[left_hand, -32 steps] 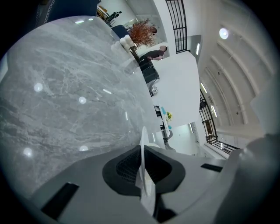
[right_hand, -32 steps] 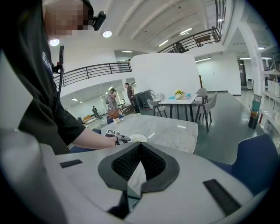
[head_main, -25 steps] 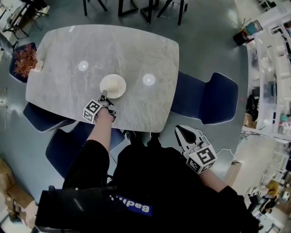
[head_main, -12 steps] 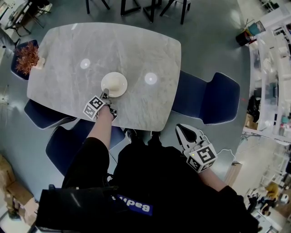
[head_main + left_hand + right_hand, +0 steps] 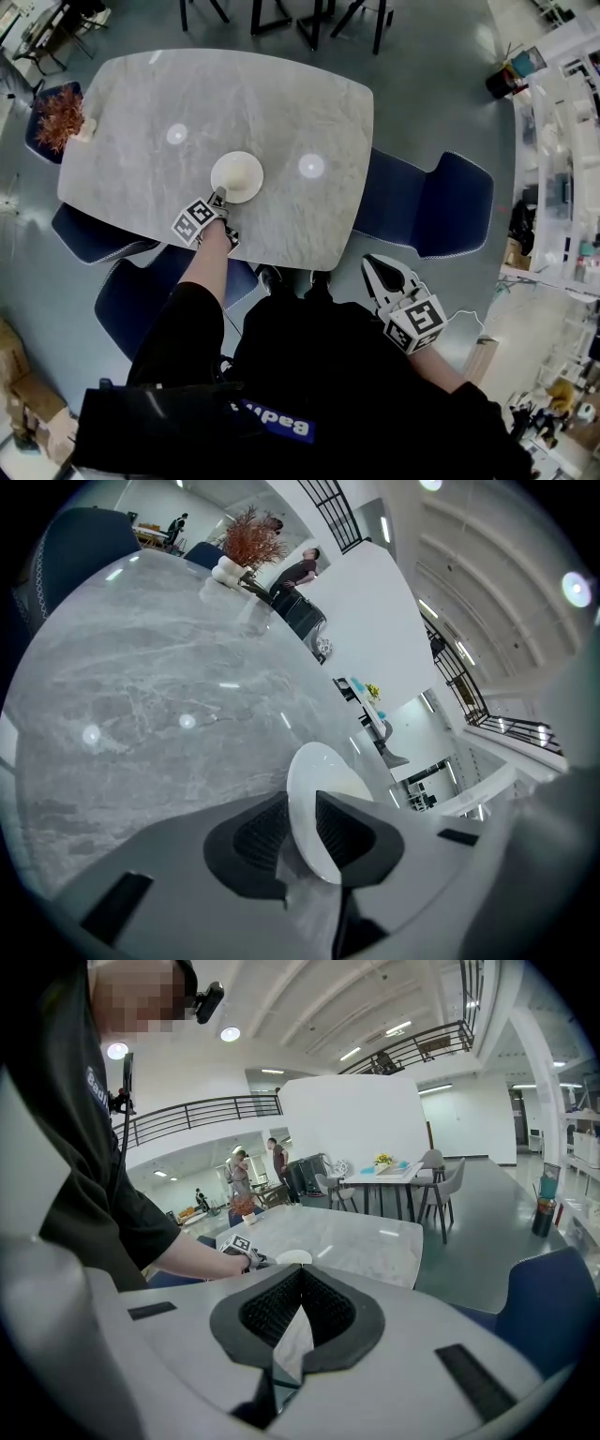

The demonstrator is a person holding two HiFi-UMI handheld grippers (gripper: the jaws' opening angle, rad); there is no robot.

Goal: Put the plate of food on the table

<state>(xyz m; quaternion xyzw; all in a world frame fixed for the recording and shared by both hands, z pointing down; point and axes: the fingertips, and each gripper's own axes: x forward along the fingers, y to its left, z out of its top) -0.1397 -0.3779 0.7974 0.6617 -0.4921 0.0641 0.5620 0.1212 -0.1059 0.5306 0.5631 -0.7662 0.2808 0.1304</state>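
Left tongs [image 5: 217,198] clamp plate [image 5: 237,175] rim, plate seemingly on table [image 5: 281,103] | right tongs [image 5: 381,273] closed, empty

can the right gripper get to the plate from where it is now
Probably yes, with a reach: the right gripper hangs off the table, with only bare tabletop between it and the plate. The left gripper is shut on the plate's near rim, though.

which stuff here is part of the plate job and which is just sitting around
In the job:
- plate
- table
- left gripper, shut on the plate's rim

Just around:
- red dried plant at the table's corner
- blue chairs
- right gripper, shut, empty, held off the table
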